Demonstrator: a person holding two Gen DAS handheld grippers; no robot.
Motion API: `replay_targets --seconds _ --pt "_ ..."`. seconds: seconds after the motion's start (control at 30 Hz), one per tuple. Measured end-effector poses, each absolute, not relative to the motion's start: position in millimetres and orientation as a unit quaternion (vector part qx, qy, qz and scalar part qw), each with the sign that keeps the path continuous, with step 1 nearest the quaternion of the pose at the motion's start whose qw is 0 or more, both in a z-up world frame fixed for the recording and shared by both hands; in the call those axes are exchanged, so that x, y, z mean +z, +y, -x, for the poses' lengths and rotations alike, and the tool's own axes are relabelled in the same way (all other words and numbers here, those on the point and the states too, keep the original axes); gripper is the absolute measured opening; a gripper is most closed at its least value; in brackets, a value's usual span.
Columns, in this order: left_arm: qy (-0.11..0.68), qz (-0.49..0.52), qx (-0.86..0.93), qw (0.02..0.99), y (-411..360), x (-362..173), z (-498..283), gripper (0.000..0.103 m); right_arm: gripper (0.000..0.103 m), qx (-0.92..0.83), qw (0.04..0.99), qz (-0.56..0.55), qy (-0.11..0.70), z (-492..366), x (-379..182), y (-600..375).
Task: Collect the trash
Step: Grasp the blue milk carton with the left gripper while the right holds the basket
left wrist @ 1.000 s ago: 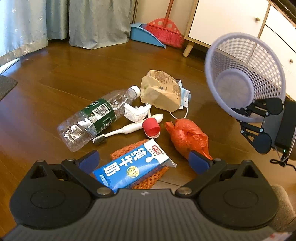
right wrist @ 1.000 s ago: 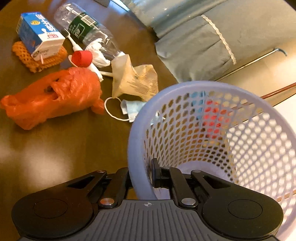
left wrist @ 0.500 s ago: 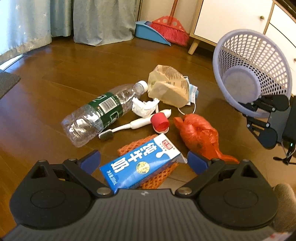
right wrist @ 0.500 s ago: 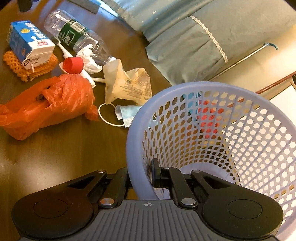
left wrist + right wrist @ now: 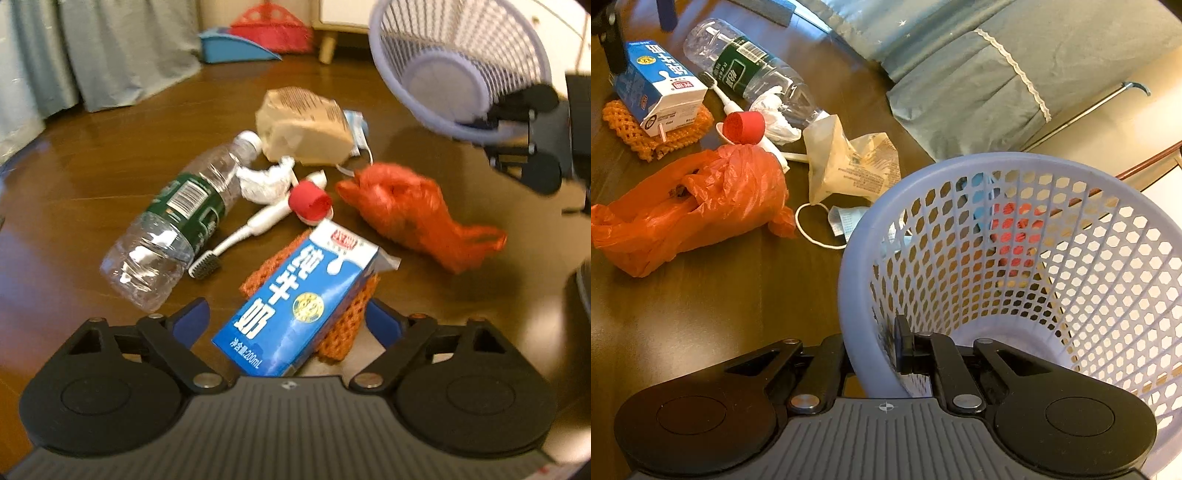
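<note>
Trash lies in a heap on the wooden floor. A blue milk carton (image 5: 299, 306) (image 5: 653, 92) rests on orange foam netting (image 5: 343, 325) (image 5: 653, 136), between the spread fingers of my left gripper (image 5: 288, 321), which is open. Behind it lie a clear plastic bottle (image 5: 173, 221) (image 5: 746, 74), a toothbrush (image 5: 255, 229), a red cap (image 5: 310, 201) (image 5: 744, 127), white tissue (image 5: 264, 179), a brown paper bag (image 5: 306, 127) (image 5: 849, 166), a face mask (image 5: 842, 221) and an orange plastic bag (image 5: 410, 214) (image 5: 690, 206). My right gripper (image 5: 875, 347) is shut on the wall of a lilac mesh basket (image 5: 1015, 266) (image 5: 461, 62), held tilted above the floor.
Grey-blue curtains (image 5: 110, 55) (image 5: 979, 81) hang behind the heap. A blue dustpan (image 5: 236, 51) and red broom (image 5: 273, 33) stand by a white cabinet with wooden legs (image 5: 327, 50). A dark mat (image 5: 764, 9) lies beyond the bottle.
My left gripper has come down and forward, so the milk carton now sits between its fingers. The basket in my right gripper has shifted slightly closer to the heap.
</note>
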State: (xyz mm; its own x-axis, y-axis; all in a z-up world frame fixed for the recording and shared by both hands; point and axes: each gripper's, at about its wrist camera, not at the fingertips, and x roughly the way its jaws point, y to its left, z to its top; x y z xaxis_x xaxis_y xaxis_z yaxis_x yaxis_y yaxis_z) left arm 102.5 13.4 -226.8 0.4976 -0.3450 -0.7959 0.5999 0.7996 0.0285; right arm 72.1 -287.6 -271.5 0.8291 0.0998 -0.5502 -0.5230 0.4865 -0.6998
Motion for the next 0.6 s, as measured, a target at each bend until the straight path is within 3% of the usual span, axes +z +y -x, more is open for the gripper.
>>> replay_targets --seconds 0.13,0.23,0.53,0.6 --pt "0.433 -0.165 -0.289 0.837 11.7 -234.8 -107.9 0.061 0.004 0.187 0.832 0.471 0.225 -72.3 -271.4 -287.5" --pt "0.433 -0.169 -0.294 0.835 10.4 -232.9 -106.2 0.054 0.004 0.187 0.833 0.470 0.225 -72.4 -271.4 -287.6" --pt "0.440 -0.193 -0.298 0.825 9.5 -242.7 -103.3 0.054 0.004 0.187 0.834 0.468 0.226 -73.4 -269.8 -287.8" --pt "0.439 -0.192 -0.295 0.827 11.6 -243.4 -100.9 0.050 0.004 0.187 0.833 0.469 0.226 -73.1 -269.8 -287.6"
